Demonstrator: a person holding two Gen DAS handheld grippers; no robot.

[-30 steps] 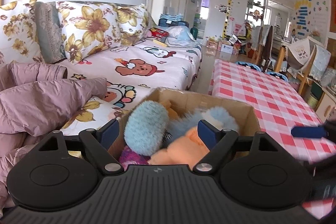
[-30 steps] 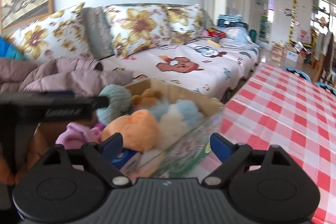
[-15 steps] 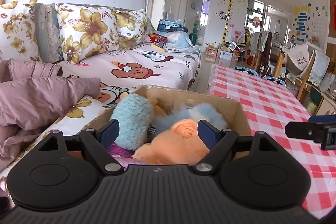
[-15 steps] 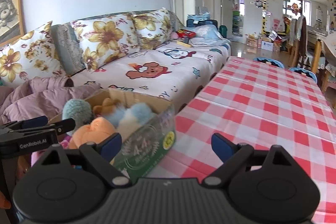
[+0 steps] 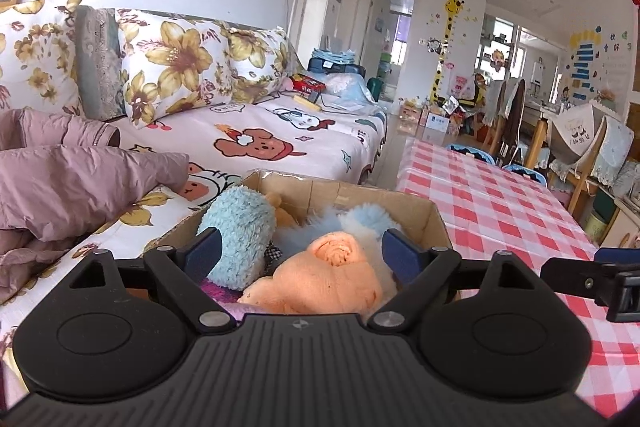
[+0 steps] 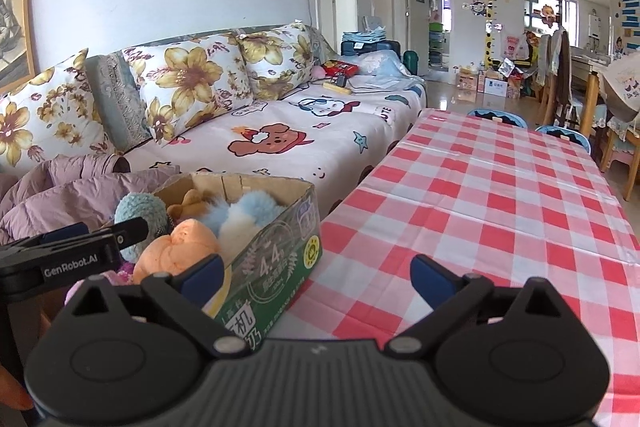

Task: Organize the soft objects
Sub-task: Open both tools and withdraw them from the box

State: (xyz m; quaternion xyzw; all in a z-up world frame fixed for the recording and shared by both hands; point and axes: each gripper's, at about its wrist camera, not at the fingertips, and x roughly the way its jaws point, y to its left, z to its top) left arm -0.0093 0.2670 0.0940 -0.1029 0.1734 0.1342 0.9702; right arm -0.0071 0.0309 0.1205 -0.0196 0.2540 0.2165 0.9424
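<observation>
Here both hand-held grippers (image 5: 298, 253) (image 6: 316, 273) hover open beside the box (image 6: 276, 247).

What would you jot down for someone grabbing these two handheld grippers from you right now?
Left gripper: open, jaws just widened, empty, hovering over the cardboard box.
Right gripper: open, jaws just widened, empty, over the box's corner and the checked tablecloth.
Box sits at the table's edge by the sofa, full of soft toys: orange plush on top, light blue plush beside it.
Done: nothing taken out yet.
Left: all the sorting; the orange plush looks easiest to grab.
</observation>
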